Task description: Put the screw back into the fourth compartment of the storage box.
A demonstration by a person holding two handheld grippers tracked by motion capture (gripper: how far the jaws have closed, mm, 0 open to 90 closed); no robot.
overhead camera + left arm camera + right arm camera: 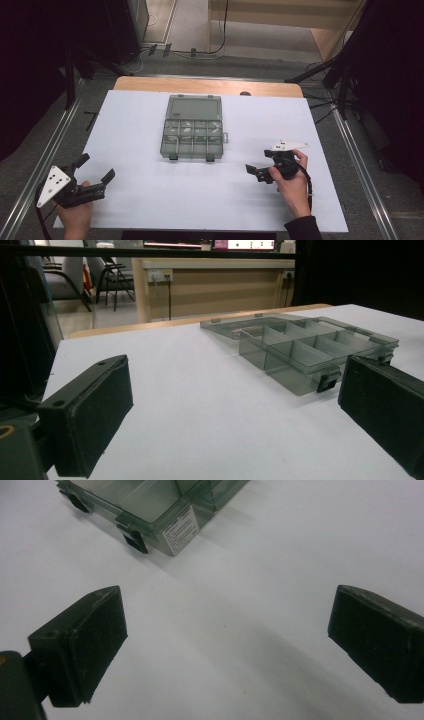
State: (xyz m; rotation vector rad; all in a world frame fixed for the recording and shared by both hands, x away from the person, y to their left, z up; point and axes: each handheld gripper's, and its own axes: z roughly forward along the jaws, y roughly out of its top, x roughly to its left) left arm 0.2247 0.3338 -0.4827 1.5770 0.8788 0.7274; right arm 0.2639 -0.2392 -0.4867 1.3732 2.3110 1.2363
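Observation:
A translucent grey compartment box (192, 135) lies in the middle of the white table (150, 205), its lid folded flat on the far side and two black latches on its near edge. My left gripper (95, 168) rests at the near left corner in a hand, jaws wide apart with nothing between them. In the left gripper view the box (310, 347) lies ahead to the right of the open left gripper (235, 405). My right gripper (257, 164) is held low at the near right, pointing toward the box. Its jaws stand open over bare table (225, 635), with the box corner (150, 505) and its white label beyond.
A wooden strip (210, 86) borders the table's far edge. Metal rails (45, 155) run along both sides on the floor, with cables (320, 107) and dark stands at the back. A wooden counter (215, 285) and chairs (70, 282) stand beyond the table.

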